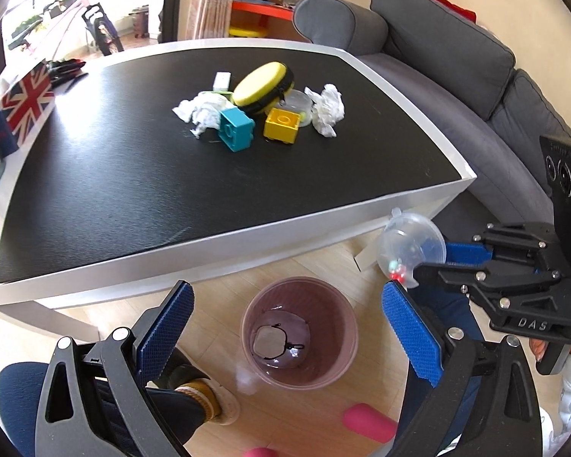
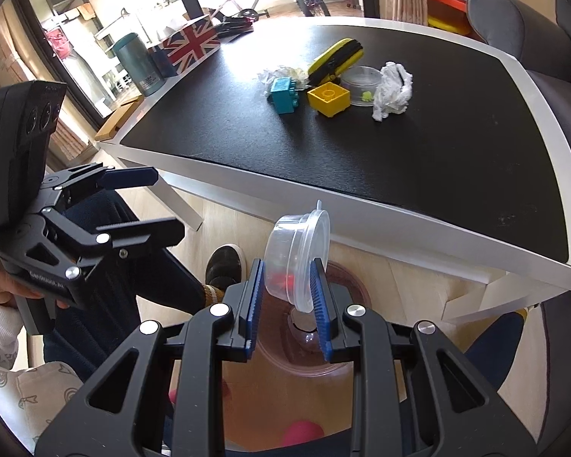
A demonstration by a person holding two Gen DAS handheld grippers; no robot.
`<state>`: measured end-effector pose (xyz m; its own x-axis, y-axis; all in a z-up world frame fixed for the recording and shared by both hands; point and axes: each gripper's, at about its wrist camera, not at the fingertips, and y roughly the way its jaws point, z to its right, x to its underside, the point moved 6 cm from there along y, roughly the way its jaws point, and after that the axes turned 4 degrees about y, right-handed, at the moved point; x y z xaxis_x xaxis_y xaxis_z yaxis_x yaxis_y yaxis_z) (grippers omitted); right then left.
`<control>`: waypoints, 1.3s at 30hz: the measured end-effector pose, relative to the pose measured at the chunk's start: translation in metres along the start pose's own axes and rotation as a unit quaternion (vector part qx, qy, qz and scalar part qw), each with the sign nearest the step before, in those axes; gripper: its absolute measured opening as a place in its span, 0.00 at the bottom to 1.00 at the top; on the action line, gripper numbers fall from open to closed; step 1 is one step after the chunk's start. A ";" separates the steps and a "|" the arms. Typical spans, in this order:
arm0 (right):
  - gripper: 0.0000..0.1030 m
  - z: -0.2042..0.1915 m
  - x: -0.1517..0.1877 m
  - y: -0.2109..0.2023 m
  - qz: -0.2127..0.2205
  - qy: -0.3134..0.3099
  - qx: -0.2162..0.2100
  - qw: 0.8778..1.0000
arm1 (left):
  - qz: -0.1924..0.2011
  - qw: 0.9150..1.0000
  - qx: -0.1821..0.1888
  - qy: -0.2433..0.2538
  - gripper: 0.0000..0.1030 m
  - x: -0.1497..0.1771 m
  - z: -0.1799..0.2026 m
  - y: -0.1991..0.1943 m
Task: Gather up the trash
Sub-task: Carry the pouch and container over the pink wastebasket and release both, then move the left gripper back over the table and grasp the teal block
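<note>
My right gripper (image 2: 287, 272) is shut on a clear plastic lidded cup (image 2: 297, 251) with small red bits inside, held tilted above the pink trash bin (image 2: 346, 358). The cup (image 1: 409, 249) and right gripper (image 1: 434, 262) also show in the left wrist view. My left gripper (image 1: 285, 304) is open and empty above the pink bin (image 1: 299, 337), which holds a clear container. On the black table lie two crumpled white tissues (image 1: 327, 110) (image 1: 201, 108) and another clear cup (image 1: 299, 104).
The table (image 1: 247, 228) also carries a yellow round case (image 1: 264, 82), a teal brick (image 1: 236, 129), a yellow brick (image 1: 282, 125), a small white box (image 1: 221, 80) and a Union Jack tissue box (image 1: 28, 101). A grey sofa (image 1: 456, 61) stands right. Pink slippers (image 1: 369, 421) lie on the floor.
</note>
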<state>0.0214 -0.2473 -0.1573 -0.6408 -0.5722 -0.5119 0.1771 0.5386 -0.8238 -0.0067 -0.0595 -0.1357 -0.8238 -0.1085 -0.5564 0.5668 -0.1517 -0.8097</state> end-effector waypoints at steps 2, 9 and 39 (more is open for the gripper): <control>0.31 -0.003 -0.001 0.001 -0.002 -0.005 0.001 1.000 | 0.002 1.000 -0.003 -0.002 0.92 -0.001 -0.003 -0.003; 0.87 0.000 -0.004 0.003 0.003 0.004 0.010 1.000 | 0.002 1.000 -0.006 -0.006 0.93 -0.001 -0.009 -0.004; 0.94 0.031 -0.050 -0.021 0.048 0.041 0.024 0.998 | 0.020 1.000 -0.016 -0.017 0.93 -0.059 -0.032 -0.006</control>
<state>0.0724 -0.2490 -0.1224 -0.6776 -0.4663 -0.5687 0.2745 0.5571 -0.7838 0.0385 -0.0209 -0.1042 -0.7992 -0.1469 -0.5829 0.5991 -0.1148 -0.7924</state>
